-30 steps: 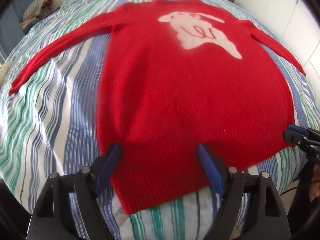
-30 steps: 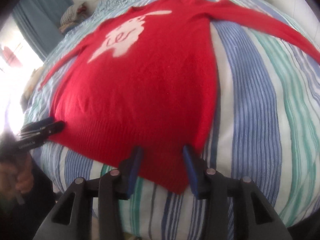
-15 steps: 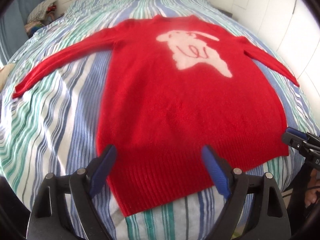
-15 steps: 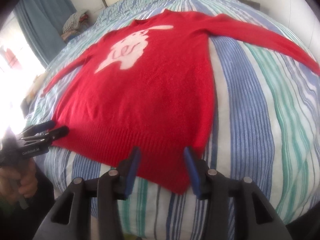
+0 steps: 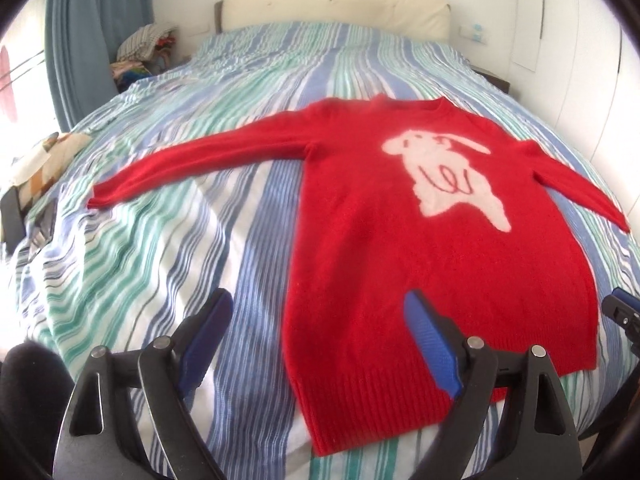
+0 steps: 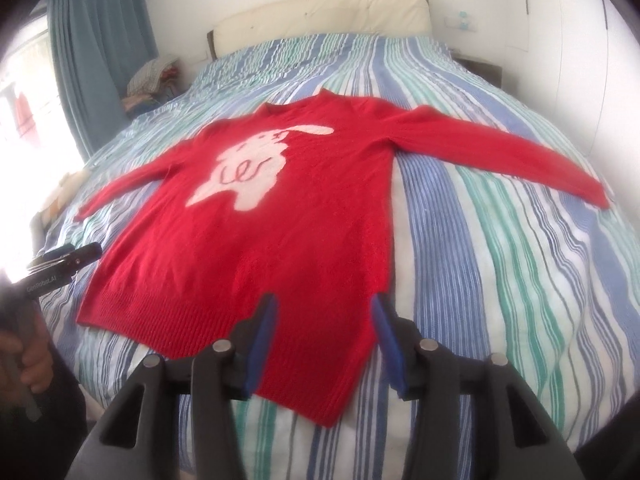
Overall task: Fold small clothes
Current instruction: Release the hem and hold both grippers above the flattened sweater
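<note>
- On your far left, a blue curtain [image 5: 80, 24] hangs by the window, with a heap of clothes [image 5: 146, 46] piled beside the bed's head.
- The striped bedspread [image 5: 160, 248] covers the whole bed, and the red sweater [image 5: 400, 248] lies flat on it, front up, both sleeves spread out (the white rabbit figure [image 5: 444, 176] sits on its chest).
- Your left gripper [image 5: 316, 344] hangs above the hem's left corner with its jaws spread wide: one blue pad is over bare bedspread, the other over the red knit, and neither presses on the cloth.
- Your right gripper [image 6: 324, 344] hangs above the hem's right corner. Its jaws have just been opening, they stand apart at a middling gap, and the sweater's lower edge shows between them without being pinched.
- From the right wrist view you see your left hand [image 6: 24, 360] wrapped around its gripper's handle, just off the hem's left end.
</note>
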### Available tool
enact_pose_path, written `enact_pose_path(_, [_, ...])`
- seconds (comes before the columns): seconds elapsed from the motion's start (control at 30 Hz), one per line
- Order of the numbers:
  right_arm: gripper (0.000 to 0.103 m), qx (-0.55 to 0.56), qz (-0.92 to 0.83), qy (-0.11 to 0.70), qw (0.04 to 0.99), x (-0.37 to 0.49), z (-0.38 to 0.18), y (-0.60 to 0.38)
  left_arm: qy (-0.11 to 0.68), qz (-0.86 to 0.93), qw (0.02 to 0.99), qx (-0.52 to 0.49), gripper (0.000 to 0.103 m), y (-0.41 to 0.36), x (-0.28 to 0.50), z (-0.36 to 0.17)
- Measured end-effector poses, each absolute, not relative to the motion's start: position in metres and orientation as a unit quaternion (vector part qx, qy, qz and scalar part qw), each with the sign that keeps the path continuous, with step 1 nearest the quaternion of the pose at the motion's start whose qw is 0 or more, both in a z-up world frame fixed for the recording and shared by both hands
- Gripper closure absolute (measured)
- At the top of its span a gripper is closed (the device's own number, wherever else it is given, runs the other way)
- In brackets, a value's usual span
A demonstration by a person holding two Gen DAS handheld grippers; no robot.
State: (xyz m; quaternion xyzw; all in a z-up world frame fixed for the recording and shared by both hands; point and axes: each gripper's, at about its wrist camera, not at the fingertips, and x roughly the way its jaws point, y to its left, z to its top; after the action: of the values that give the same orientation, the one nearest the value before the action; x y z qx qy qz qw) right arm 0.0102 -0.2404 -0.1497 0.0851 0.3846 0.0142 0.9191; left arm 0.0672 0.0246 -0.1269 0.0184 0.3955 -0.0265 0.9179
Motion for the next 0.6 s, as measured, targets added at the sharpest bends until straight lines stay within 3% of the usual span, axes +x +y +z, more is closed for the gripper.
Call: enact_pose_path(0.6, [0.055,0.089,0.008,0.398,0.913,0.0118,-0.1586,-0.2438,0.391,0.002,0.92,0.027,0.014,0.0267,0.0678,-0.1293])
